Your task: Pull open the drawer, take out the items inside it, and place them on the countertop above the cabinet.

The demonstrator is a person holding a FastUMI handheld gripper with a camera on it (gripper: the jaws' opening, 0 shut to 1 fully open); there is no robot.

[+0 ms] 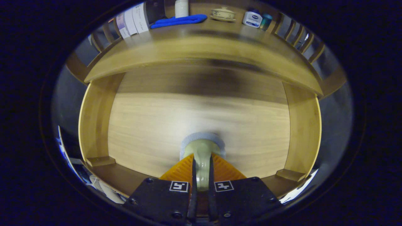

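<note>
Wooden drawer (201, 122) stands pulled open beneath the countertop (201, 47). Over its bare floor, the gripper (201, 163) clenches a pale bottle (202, 150) with a grey cap between both fingers. Blue cloth (179, 20) and lidded bowl (223, 14) rest on the countertop.

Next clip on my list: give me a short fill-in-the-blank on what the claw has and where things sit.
1. The claw is shut on a pale brush-like item, held ____ its two fingers.
2. The wooden drawer below that item stands pulled ____.
3. On the countertop beyond the drawer, a folded ____ cloth lies beside a white bottle.
4. A small lidded bowl stands on the countertop between the cloth and a white ____.

Missing words: between; open; blue; jar
</note>
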